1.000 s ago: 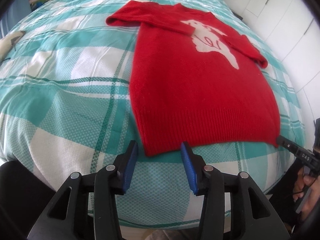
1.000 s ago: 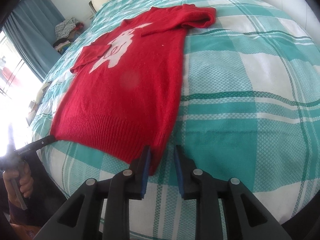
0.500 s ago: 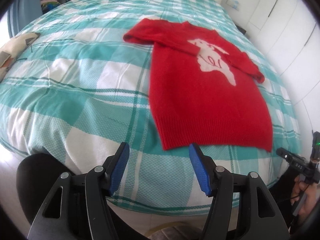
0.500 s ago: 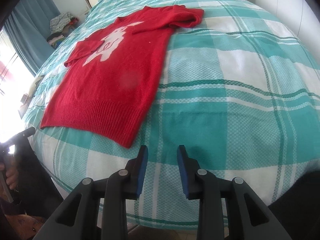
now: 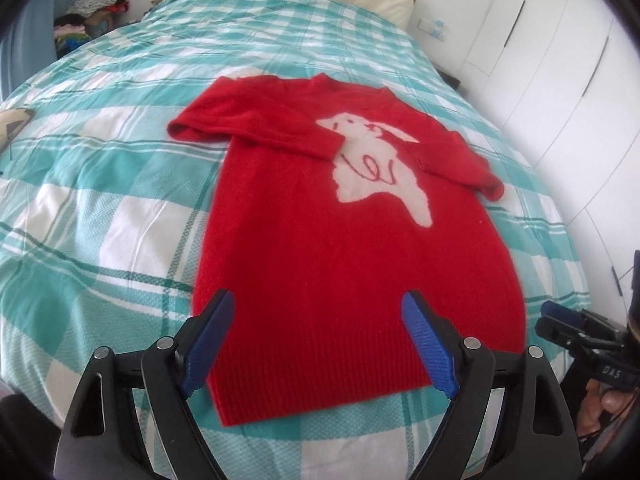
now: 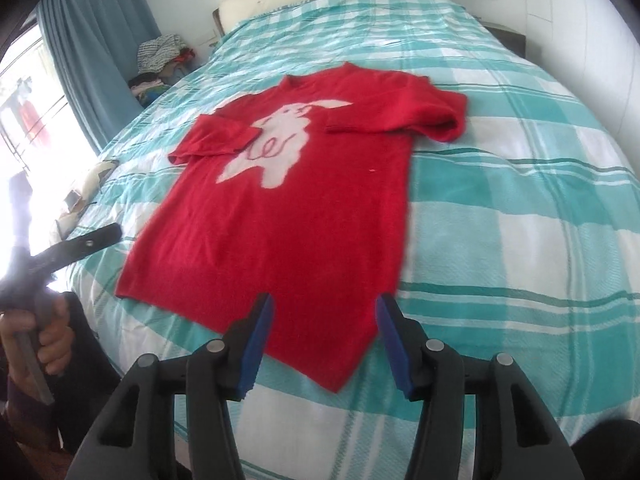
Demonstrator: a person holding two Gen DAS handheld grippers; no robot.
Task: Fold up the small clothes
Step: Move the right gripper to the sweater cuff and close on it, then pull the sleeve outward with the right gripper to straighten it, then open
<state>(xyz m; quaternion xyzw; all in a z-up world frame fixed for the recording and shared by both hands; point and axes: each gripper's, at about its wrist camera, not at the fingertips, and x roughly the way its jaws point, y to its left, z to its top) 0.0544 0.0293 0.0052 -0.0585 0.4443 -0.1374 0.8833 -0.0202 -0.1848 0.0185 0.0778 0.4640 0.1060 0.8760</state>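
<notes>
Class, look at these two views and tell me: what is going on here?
A person holds a gripper in each hand above a red sweater lying flat on a teal checked bedspread. Both sleeves are already folded across the chest. The left gripper and right gripper are open near the hem, gripping nothing.

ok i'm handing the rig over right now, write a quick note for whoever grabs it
Left gripper: jaws wide open, holding nothing, hovering over the hem end of the red sweater.
Right gripper: jaws open, empty, over the hem's right corner.
The sweater lies flat and face up on the checked bedspread, white animal motif showing.
Done: both sleeves are folded in across the chest.
Left: the body is not yet folded. Probably grip the two hem corners and bring the hem up toward the collar, then smooth it.
</notes>
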